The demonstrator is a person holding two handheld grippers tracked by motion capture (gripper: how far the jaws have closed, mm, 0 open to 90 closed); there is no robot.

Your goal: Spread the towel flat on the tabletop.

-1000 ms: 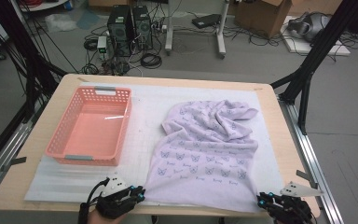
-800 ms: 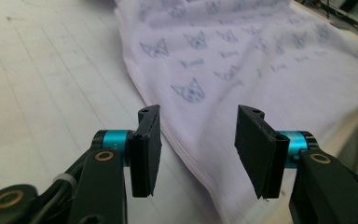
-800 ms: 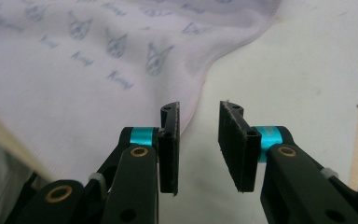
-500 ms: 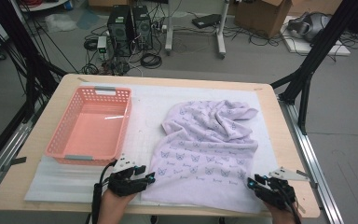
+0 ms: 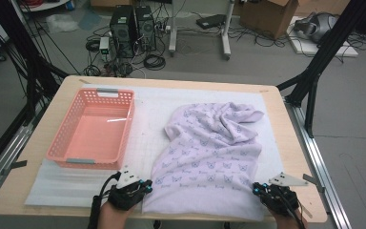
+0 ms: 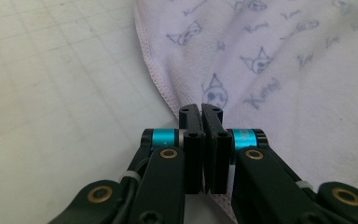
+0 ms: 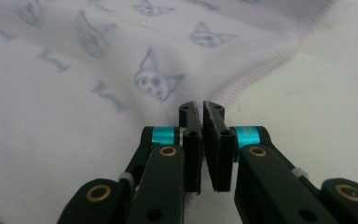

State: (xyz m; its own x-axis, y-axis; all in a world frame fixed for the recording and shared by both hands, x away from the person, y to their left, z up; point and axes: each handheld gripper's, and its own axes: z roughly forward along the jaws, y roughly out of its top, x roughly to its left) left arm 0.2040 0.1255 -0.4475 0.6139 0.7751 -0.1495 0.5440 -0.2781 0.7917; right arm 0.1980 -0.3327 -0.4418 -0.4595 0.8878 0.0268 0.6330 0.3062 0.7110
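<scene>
Fingers of both grippers pinched on the near corners of the towel (image 5: 209,157), just closed.
Left gripper (image 6: 201,112) clamps the near-left hem, right gripper (image 7: 202,108) the near-right hem; towel lies crumpled mid-right on the surface (image 5: 286,143). Next likely calls for lifting both corners evenly to fold. Pink basket (image 5: 66,157), far left, is empty.

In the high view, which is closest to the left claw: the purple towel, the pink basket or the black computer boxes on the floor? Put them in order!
Starting from the left claw:
1. The purple towel, right beside the claw at the table's near edge.
2. The pink basket, just beyond the claw, on the table's left side.
3. The black computer boxes, far off on the floor past the table.
</scene>
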